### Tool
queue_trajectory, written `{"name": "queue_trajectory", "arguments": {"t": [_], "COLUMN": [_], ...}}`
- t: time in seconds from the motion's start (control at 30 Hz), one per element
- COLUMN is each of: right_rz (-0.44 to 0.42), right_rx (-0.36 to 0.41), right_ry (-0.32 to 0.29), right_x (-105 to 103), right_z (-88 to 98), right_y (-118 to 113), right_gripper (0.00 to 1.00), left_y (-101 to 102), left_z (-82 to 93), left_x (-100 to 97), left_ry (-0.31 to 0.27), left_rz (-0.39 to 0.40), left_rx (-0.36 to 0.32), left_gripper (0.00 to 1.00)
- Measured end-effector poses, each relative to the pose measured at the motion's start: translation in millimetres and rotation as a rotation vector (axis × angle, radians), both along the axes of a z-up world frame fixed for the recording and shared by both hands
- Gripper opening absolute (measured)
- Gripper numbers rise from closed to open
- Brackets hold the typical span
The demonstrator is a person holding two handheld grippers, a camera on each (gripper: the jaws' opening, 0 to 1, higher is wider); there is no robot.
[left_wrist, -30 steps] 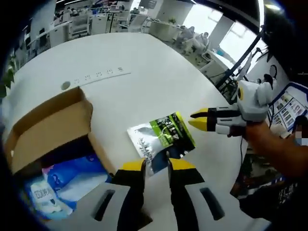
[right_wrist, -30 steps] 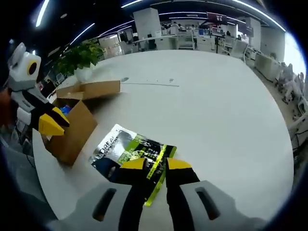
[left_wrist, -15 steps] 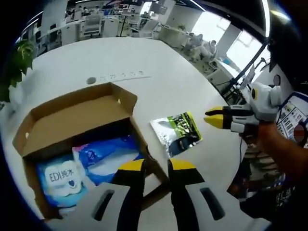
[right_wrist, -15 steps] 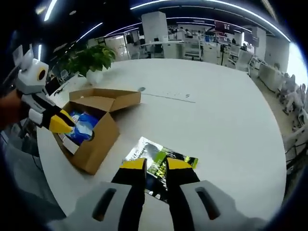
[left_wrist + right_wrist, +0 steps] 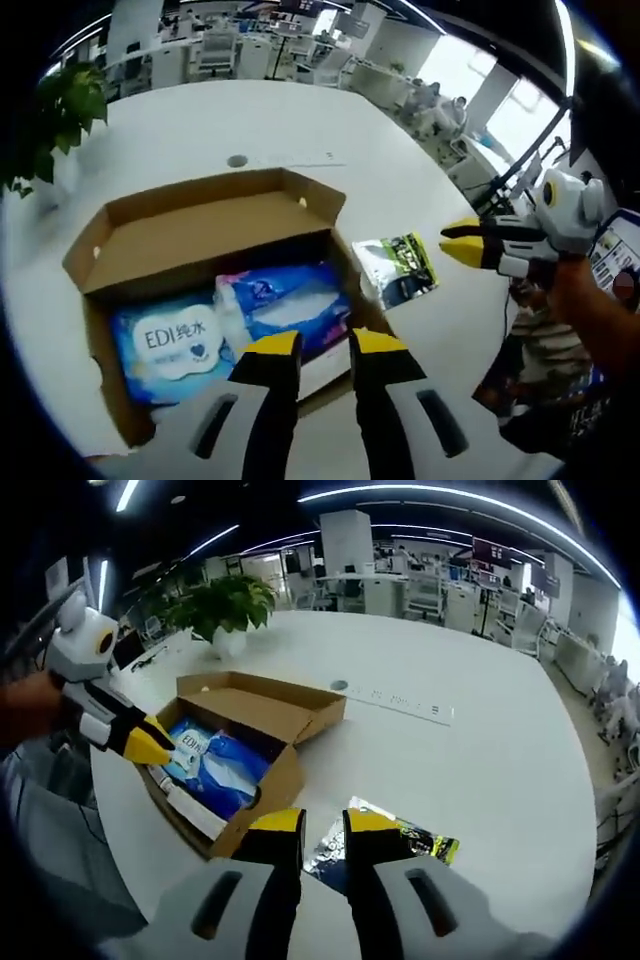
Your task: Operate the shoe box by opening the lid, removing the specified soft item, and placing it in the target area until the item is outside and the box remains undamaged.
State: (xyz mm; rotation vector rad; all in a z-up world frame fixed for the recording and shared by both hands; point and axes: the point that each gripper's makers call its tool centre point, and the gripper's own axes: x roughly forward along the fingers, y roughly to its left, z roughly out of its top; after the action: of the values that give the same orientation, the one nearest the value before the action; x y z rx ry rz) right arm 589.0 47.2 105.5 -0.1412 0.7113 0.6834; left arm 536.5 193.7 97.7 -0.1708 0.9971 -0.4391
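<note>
We see the cardboard box (image 5: pixel 200 245) lying open on the round white table (image 5: pixel 180 120), its lid flap folded back toward 12 o'clock in the left gripper view. Inside sit two soft blue packs side by side: a pack marked "EDI" (image 5: pixel 165 345) toward 9 o'clock and a second blue pack (image 5: pixel 285 305) just beside it.

A green and silver pouch (image 5: pixel 398 268) lies flat on the table outside the box, just beside its 3 o'clock wall. In the right gripper view the pouch (image 5: pixel 400 842) rests just past the jaw tips at 6 o'clock, partly hidden by them.

The left gripper (image 5: pixel 322 345) hangs over the box's near edge, jaws a narrow gap apart, nothing between them. The right gripper (image 5: pixel 322 820) also shows a narrow gap and holds nothing; seen from the left view at 3 o'clock, its (image 5: pixel 470 240) tips look nearly together, though we cannot be sure at that size.

A potted plant (image 5: pixel 222 605) stands at the table's far edge.
</note>
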Motion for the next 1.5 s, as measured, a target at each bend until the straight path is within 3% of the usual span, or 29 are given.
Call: {"name": "queue_trajectory", "arguments": {"t": [0.33,0.77,1.33,1.5], "right_rz": [0.075,0.198,0.292,0.328], "right_rx": [-0.013,-0.067,-0.161,-0.172], "right_ry": [-0.009,0.011,0.016,0.009], "right_x": [-2.1,5.5,13.2,12.1], "right_z": [2.8,-25.0,-63.1,-67.8], "right_y": [45.4,92.0,105.4,112.3], "right_gripper": [0.13,0.12,0.14,0.12], "left_y": [34.9,43.9,37.9,38.9], "left_z": [-18.1,-49.6,-79.7,-89.5], "left_x": [-6.7,4.4,7.6,6.0], "left_ry": [0.036,0.08,0.111,0.127], "left_rz": [0.054,0.093,0.09,0.073], "left_rx": [0.002,0.0,0.01,0.034], "left_gripper": [0.19,0.16,0.19,0.13]}}
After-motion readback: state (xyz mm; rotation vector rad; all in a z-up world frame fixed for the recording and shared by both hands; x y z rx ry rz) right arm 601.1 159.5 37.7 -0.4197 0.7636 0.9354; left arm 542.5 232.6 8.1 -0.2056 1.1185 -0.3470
